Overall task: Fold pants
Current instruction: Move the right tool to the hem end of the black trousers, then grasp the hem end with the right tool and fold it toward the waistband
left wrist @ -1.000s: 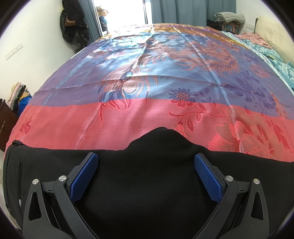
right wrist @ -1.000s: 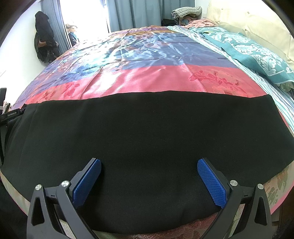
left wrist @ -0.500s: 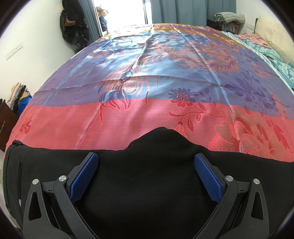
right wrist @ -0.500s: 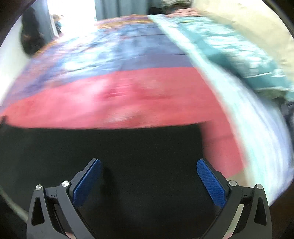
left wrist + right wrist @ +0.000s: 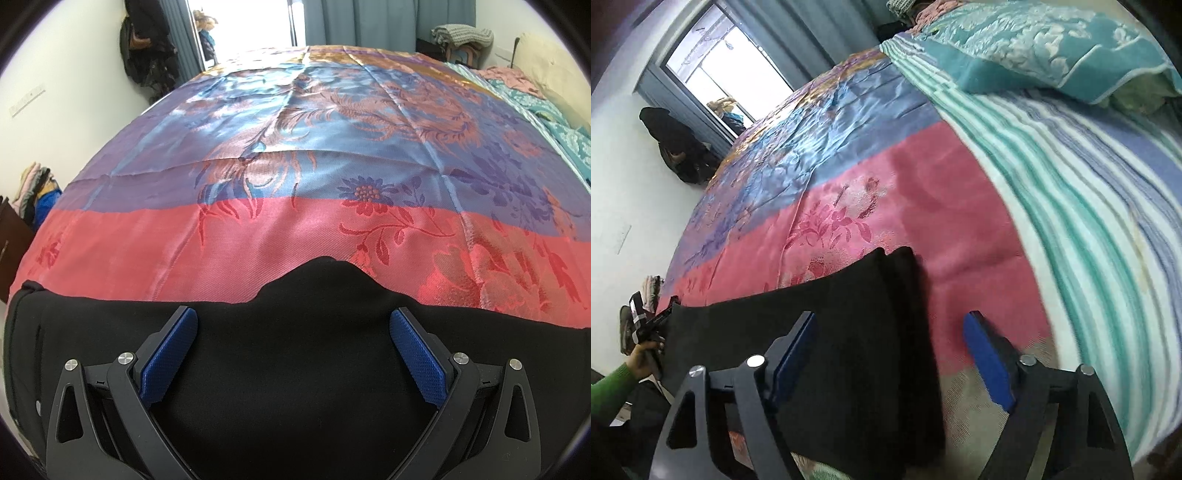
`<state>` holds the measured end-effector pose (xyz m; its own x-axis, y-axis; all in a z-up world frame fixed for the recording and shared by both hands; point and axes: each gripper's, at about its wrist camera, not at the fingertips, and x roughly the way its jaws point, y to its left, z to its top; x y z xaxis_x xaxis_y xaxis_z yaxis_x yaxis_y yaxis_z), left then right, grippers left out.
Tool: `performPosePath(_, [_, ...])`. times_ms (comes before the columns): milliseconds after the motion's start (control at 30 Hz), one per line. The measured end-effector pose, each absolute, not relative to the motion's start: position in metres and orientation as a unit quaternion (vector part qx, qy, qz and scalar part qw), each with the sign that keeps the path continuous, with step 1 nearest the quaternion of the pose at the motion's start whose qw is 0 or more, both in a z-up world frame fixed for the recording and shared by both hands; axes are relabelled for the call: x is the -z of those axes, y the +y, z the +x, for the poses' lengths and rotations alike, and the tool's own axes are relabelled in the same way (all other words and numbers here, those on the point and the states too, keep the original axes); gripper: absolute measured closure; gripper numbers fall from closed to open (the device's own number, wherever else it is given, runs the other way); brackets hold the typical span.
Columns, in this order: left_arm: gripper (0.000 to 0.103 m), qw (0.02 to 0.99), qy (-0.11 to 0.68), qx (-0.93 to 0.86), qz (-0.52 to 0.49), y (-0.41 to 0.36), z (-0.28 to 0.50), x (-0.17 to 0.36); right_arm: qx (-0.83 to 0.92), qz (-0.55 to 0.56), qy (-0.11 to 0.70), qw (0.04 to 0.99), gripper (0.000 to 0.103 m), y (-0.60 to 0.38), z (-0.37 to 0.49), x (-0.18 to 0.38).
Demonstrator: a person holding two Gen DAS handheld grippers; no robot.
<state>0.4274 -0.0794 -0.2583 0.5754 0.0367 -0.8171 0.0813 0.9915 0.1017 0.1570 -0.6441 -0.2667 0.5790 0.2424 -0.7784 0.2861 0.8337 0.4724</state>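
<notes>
Black pants (image 5: 295,354) lie flat along the near edge of the bed, folded lengthwise. My left gripper (image 5: 293,332) is open just above them, near the crotch bump at the waist end. My right gripper (image 5: 890,339) is open and tilted, over the leg-hem end of the pants (image 5: 849,332), with the hem edge between its fingers. Neither gripper holds cloth. The left gripper and the hand on it (image 5: 642,343) show at the far left of the right wrist view.
The bed carries a shiny pink and blue floral cover (image 5: 295,147). A striped blanket (image 5: 1089,221) and a teal pillow (image 5: 1034,48) lie to the right. A wall and hung dark clothes (image 5: 147,48) are on the left, a window behind.
My right gripper has swung right along the pants to the hem end and tilted. My left gripper has stayed still.
</notes>
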Motion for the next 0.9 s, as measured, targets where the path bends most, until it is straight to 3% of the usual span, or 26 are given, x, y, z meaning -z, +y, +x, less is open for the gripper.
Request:
performPosePath(67, [0.000,0.882,0.466,0.016,0.066,-0.079,0.428,0.258,-0.036,0.307,0.465,0.829,0.040,-0.637,0.158,0.271])
performPosePath(200, [0.000,0.879,0.471,0.021,0.069,-0.079,0.429,0.257,-0.104,0.326,0.492,0.801,0.041,-0.634,0.169,0.276])
performPosePath(333, [0.001,0.872,0.485,0.022,0.072,-0.079,0.431,0.253,-0.094,0.337,0.512,0.785,0.048,-0.634,0.178,0.284])
performPosePath(367, [0.002,0.868,0.491,0.022,0.073,-0.079,0.431,0.251,-0.097,0.334,0.515,0.783,0.053,-0.631,0.179,0.283])
performPosePath(400, [0.005,0.865,0.497,0.024,0.069,-0.079,0.430,0.247,-0.108,0.332,0.521,0.779,0.072,-0.626,0.178,0.281])
performPosePath(433, [0.015,0.862,0.502,0.031,0.057,-0.078,0.427,0.241,-0.116,0.337,0.526,0.772,0.084,-0.620,0.179,0.280])
performPosePath(467, [0.020,0.860,0.506,0.042,0.043,-0.077,0.423,0.235,-0.117,0.347,0.523,0.770,0.088,-0.618,0.177,0.278])
performPosePath(567, [0.024,0.850,0.519,0.096,-0.007,-0.079,0.399,0.213,-0.127,0.403,0.480,0.768,0.088,-0.612,0.165,0.268])
performPosePath(700, [0.019,0.853,0.486,0.189,-0.011,-0.102,0.341,0.184,-0.165,0.470,0.416,0.760,0.088,-0.583,0.149,0.248])
performPosePath(800, [0.018,0.861,0.470,0.195,-0.015,-0.109,0.308,0.180,-0.208,0.519,0.366,0.744,0.088,-0.539,0.148,0.233])
performPosePath(900, [0.018,0.856,0.474,0.189,-0.079,-0.090,0.296,0.185,-0.242,0.546,0.339,0.727,0.088,-0.483,0.161,0.218])
